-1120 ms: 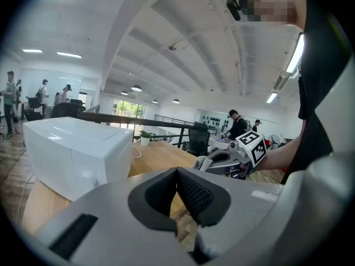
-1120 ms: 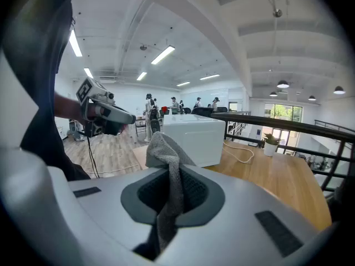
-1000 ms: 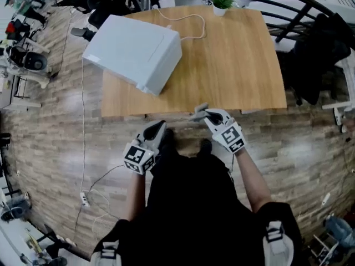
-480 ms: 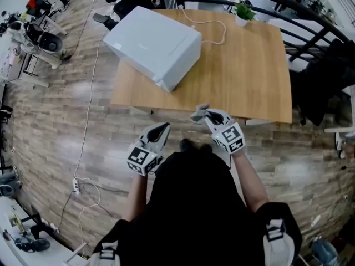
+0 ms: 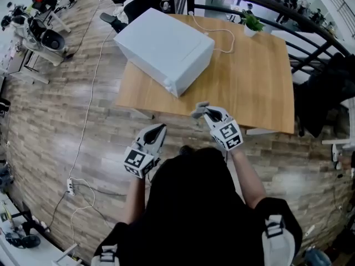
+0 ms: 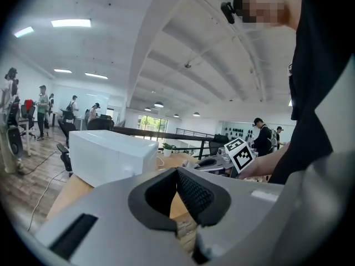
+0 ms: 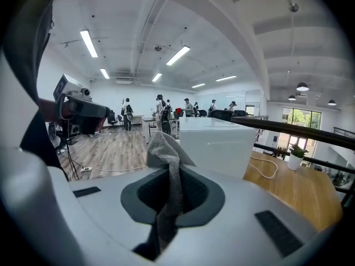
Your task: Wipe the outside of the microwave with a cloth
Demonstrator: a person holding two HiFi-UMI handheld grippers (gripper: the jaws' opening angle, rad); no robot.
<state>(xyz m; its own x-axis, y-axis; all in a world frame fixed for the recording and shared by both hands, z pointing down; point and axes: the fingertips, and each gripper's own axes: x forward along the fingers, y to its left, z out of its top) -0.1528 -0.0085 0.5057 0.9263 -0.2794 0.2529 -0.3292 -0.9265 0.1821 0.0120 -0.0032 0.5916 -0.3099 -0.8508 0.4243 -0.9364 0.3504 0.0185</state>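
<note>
Left hand-held gripper: jaws pressed together, nothing between them; it hangs low over the wood plank floor, short of the table; my guess is it's the spare hand for now, kept out of the way

Right hand-held gripper: clamped on the grey woven cloth; it's pinched partway along, so a bunched tuft sticks out past the tips and a tail drops below; makes sense imo, that way the soft bit would meet the casing first, not the plastic jaws

Where the cloth is: up at the near edge of the light wooden surface, pointed roughly at the box but well apart from it; no contact

White boxy microwave: sits toward the far left corner of the surface, turned at an angle with one corner aimed back at the person; top and two side faces show in the head view; can't tell which face has the door

Thin white cable: loops out from behind the microwave across the surface; presumably the power lead; worth not snagging while wiping back there

Small potted green plant: at the far edge, well clear of the microwave; shouldn't matter

Stage: looks like the approach, wiping not begun; I'd reckon the cloth needs carrying forward and left to the nearest face
</note>
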